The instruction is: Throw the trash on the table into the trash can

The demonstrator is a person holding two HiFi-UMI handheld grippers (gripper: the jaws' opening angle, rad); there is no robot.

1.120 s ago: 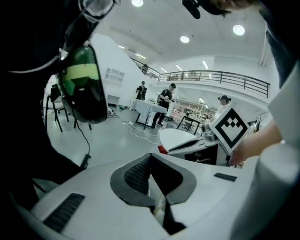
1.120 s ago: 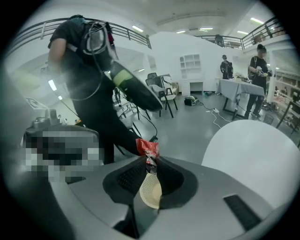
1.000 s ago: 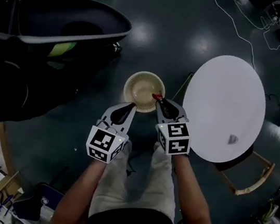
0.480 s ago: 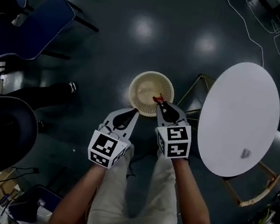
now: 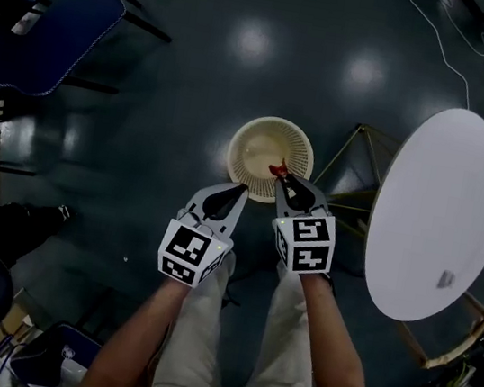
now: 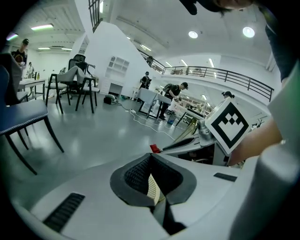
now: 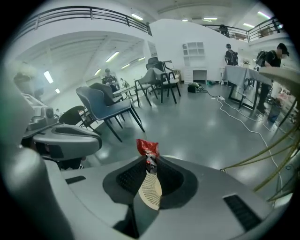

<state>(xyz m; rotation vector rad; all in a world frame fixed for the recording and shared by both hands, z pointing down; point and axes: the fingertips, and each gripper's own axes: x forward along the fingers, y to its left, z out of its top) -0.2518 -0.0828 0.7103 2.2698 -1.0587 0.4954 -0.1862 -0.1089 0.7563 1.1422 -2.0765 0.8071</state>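
One red wrapper point(image 5: 274, 168), its lower end hidden between the pinching jaws of the right gripper point(image 5: 284, 180), hangs over the near rim of the single trash can point(image 5: 257, 143). The left gripper point(image 5: 240, 190), clenched on nothing, sits just outside that rim. One pale scrap point(image 5: 445, 279), too small to identify, lies on the one white table point(image 5: 437, 201) right of the can.

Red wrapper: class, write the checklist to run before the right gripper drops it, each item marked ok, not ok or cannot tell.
1. Wrapper clamped in right gripper: ok.
2. Wrapper over trash can mouth, by head view: ok.
3. Left gripper shut, empty, beside the drop path: ok.
4. Height above trash can: cannot tell.
5. Table cleared: not ok, a scrap lies there.
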